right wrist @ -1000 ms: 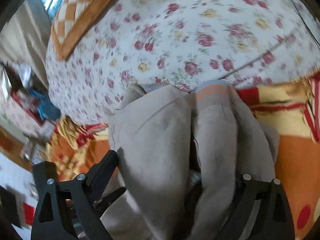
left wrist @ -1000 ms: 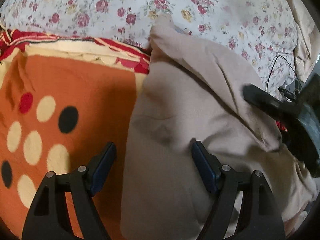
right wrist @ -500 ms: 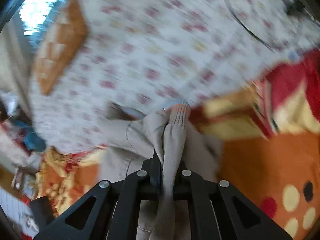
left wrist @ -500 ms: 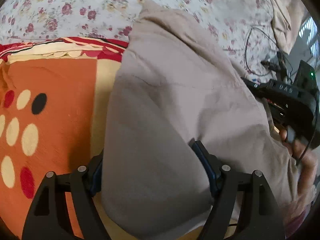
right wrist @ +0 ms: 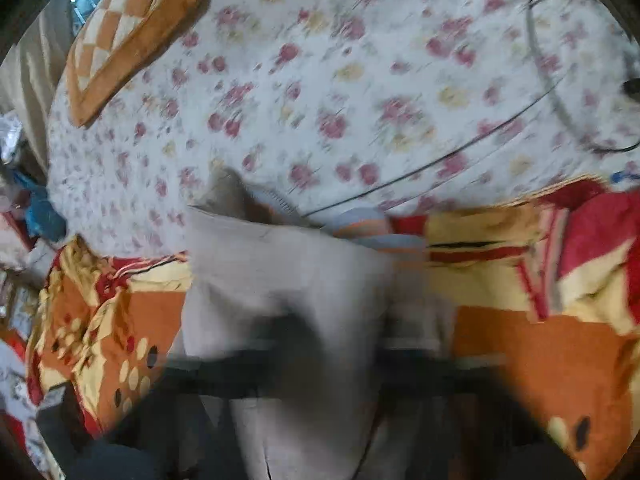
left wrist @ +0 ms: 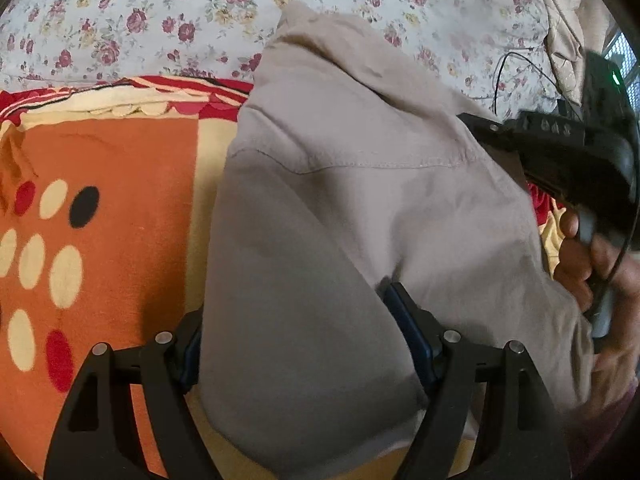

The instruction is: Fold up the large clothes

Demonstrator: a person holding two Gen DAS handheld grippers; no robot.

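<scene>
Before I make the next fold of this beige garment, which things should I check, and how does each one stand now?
1. Right gripper grips the beige garment: ok. Its jaws have just closed, and the cloth rises to its tip.
2. Left gripper grips the garment: not ok. Its jaws stand wide, and the cloth only drapes between them.
3. Garment lies flat: not ok. It is bunched and creased on the orange blanket.
4. Black cable is clear of the garment: cannot tell. It runs close to the garment's far edge.
5. Right wrist view is sharp: not ok. It is blurred.
</scene>
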